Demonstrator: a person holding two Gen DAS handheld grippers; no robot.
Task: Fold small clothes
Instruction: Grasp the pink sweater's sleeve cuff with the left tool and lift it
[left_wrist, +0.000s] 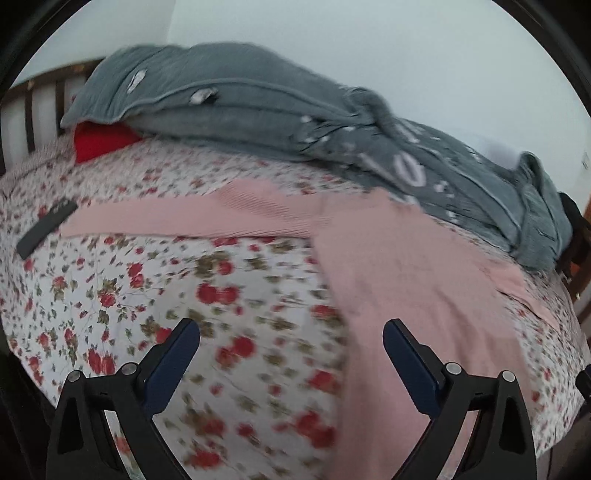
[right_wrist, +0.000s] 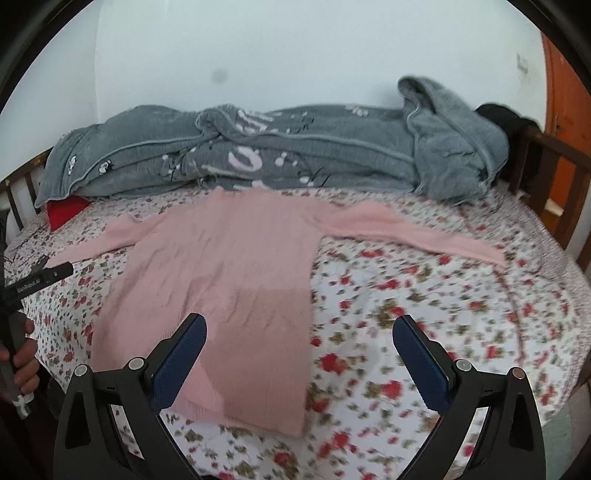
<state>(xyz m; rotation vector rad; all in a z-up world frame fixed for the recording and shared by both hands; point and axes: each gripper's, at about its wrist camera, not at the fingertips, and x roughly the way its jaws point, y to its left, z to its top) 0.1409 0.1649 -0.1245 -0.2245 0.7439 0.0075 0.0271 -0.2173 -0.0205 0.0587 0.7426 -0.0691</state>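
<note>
A pink long-sleeved knit sweater (right_wrist: 229, 280) lies flat on the floral bedsheet (right_wrist: 424, 302), both sleeves spread sideways. In the left wrist view the sweater (left_wrist: 406, 280) fills the right half, one sleeve reaching left. My left gripper (left_wrist: 291, 332) is open and empty, above the sheet beside the sweater's left edge. My right gripper (right_wrist: 299, 328) is open and empty, hovering over the sweater's lower right part. The left gripper (right_wrist: 40, 277) shows at the far left of the right wrist view, held by a hand.
A grey blanket (right_wrist: 258, 155) is bunched along the back of the bed against the wall. A red cushion (left_wrist: 99, 142) peeks from under it at the left. A wooden bed frame (right_wrist: 546, 155) rims the bed. A dark flat object (left_wrist: 46, 229) lies on the sheet.
</note>
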